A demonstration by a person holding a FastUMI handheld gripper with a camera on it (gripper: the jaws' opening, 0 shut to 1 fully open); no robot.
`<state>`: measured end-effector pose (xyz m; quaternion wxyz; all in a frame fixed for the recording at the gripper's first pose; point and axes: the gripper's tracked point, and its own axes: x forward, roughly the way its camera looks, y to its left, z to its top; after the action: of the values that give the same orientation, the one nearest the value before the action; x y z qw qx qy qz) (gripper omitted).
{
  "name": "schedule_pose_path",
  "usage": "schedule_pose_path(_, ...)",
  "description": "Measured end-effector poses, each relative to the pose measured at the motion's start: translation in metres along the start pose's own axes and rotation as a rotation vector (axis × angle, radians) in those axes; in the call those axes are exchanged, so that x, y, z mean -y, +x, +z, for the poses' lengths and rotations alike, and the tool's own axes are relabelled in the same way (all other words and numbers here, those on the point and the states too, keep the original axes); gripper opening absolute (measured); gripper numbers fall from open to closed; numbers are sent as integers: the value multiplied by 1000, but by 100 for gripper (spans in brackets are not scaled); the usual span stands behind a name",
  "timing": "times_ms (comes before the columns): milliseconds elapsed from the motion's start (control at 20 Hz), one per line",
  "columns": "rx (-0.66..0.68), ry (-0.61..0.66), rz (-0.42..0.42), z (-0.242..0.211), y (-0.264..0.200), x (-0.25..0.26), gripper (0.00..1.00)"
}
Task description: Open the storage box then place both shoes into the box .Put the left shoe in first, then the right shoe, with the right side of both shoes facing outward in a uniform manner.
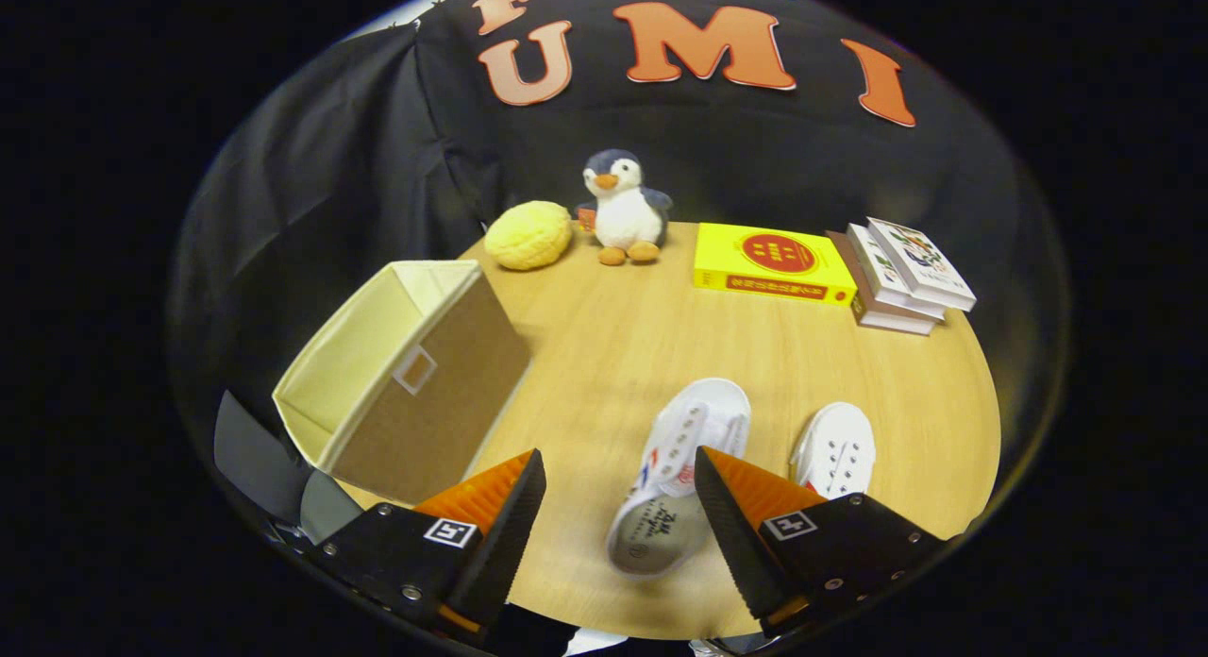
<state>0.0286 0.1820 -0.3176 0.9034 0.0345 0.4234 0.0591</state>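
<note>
A fabric storage box [406, 374] stands on the wooden table [604, 355], to the left of and beyond my left finger; its top is open and the pale lining shows inside. Two white shoes lie on the table. One white shoe [678, 473] sits between my fingers, close to the right one, with its toe pointing away and its opening toward me. The other white shoe [835, 449] lies just beyond my right finger, partly hidden behind it. My gripper [619, 470] hovers above the table, open, with nothing touching either finger.
At the back of the table stand a plush penguin [623, 209] and a yellow round plush [528, 234]. A yellow book [772, 261] and a stack of books [901, 275] lie at the back right. The table's edge runs close behind the box.
</note>
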Motion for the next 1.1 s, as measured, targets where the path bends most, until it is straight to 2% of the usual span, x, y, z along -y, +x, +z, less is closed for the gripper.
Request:
schedule_pose_path(300, -90, 60, -92, -51, 9, 49, 82)
schedule_pose_path(500, -128, 47, -142, -67, 29, 66, 70)
schedule_pose_path(850, -62, -17, -203, -53, 70, 73, 34)
schedule_pose_path(1100, -54, 3, -240, -55, 89, 75, 20)
